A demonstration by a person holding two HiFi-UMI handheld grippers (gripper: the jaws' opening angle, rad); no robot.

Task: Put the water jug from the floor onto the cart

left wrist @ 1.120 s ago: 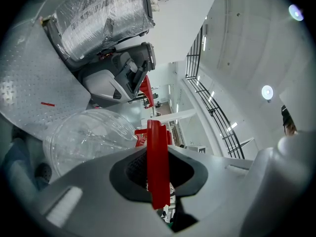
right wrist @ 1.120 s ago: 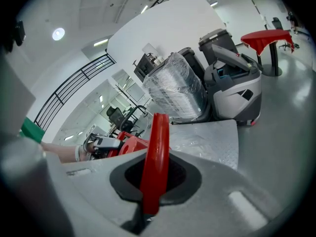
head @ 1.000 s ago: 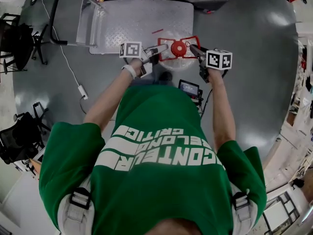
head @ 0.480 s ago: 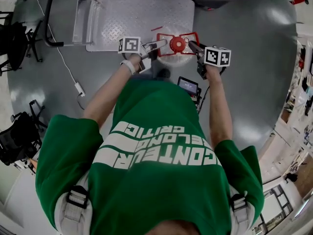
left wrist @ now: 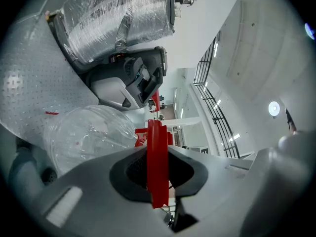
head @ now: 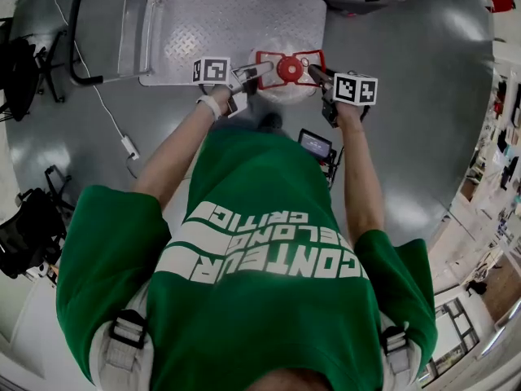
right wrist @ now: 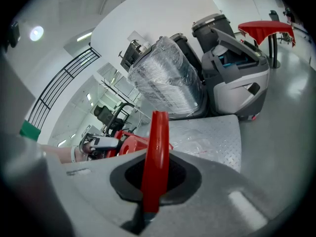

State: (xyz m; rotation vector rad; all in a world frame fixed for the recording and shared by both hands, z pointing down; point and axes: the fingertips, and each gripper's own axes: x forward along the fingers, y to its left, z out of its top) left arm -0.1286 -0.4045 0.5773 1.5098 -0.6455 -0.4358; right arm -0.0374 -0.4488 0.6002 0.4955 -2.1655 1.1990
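The clear water jug [head: 283, 90] hangs off the floor by the red handles [head: 269, 59] on either side of its red cap [head: 290, 69], at the near right corner of the cart's metal platform [head: 212, 31]. My left gripper [head: 257, 72] is shut on the left red handle [left wrist: 158, 142], with the jug's clear body [left wrist: 84, 137] just beyond the jaws. My right gripper [head: 314, 73] is shut on the right red handle [right wrist: 158, 132]. In the right gripper view the red cap [right wrist: 129, 145] and the left gripper [right wrist: 98, 143] show behind the handle.
The cart's black push handle [head: 81, 31] stands at the left end. A plastic-wrapped bundle [right wrist: 168, 83] and a grey machine [right wrist: 237, 78] stand behind the cart. Office chairs [head: 24, 63] and a floor cable with a white adapter [head: 129, 146] lie to the left.
Both grippers have carried the jug forward toward the cart, and it now overlaps the platform's near corner. Both grips are unchanged.
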